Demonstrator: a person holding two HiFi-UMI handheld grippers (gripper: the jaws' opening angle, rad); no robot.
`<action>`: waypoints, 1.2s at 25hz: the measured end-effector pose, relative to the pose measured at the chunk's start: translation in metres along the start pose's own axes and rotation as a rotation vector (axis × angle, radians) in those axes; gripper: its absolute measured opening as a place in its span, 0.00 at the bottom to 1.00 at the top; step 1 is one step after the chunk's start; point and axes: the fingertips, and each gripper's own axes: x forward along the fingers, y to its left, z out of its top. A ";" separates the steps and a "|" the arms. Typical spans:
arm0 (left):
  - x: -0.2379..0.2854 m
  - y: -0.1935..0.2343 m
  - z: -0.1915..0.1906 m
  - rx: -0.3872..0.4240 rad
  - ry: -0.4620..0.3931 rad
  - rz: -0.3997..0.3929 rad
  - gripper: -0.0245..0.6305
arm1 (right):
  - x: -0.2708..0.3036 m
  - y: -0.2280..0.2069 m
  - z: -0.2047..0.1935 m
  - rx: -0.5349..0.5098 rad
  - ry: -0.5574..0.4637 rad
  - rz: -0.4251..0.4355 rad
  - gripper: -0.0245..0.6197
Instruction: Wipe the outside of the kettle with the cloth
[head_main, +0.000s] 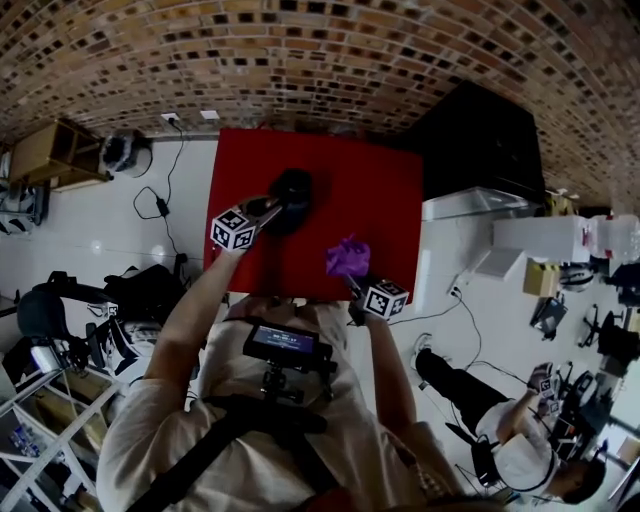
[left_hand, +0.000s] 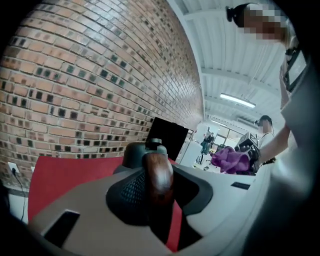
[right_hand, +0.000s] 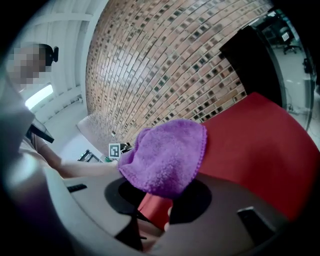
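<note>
On the red table (head_main: 380, 190) stands a black kettle (head_main: 293, 195). My left gripper (head_main: 268, 208) reaches it from the near left. In the left gripper view the jaws are shut on the kettle's brown wooden handle (left_hand: 158, 175), and the dark body with its lid knob (left_hand: 154, 143) stands just behind. My right gripper (head_main: 353, 280) hangs over the table's near edge, shut on a bunched purple cloth (head_main: 348, 256), to the right of the kettle and apart from it. The cloth (right_hand: 167, 155) fills the middle of the right gripper view, hiding the fingertips.
A black cabinet (head_main: 480, 140) stands at the table's far right, and a white unit (head_main: 470, 205) beside the right edge. A person (head_main: 520, 445) sits on the floor at lower right. Bags and shelves (head_main: 70, 330) crowd the left. Cables (head_main: 160, 205) run along the floor by the table's left edge.
</note>
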 end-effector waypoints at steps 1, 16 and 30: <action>-0.003 0.000 -0.003 0.006 -0.001 0.003 0.20 | 0.001 0.000 0.004 -0.001 -0.004 0.005 0.23; -0.054 -0.038 -0.078 0.067 0.122 0.023 0.21 | 0.036 0.002 0.003 -0.042 0.070 0.031 0.23; -0.075 -0.027 -0.091 0.259 0.377 0.359 0.41 | 0.089 -0.016 0.008 -0.245 0.204 -0.203 0.23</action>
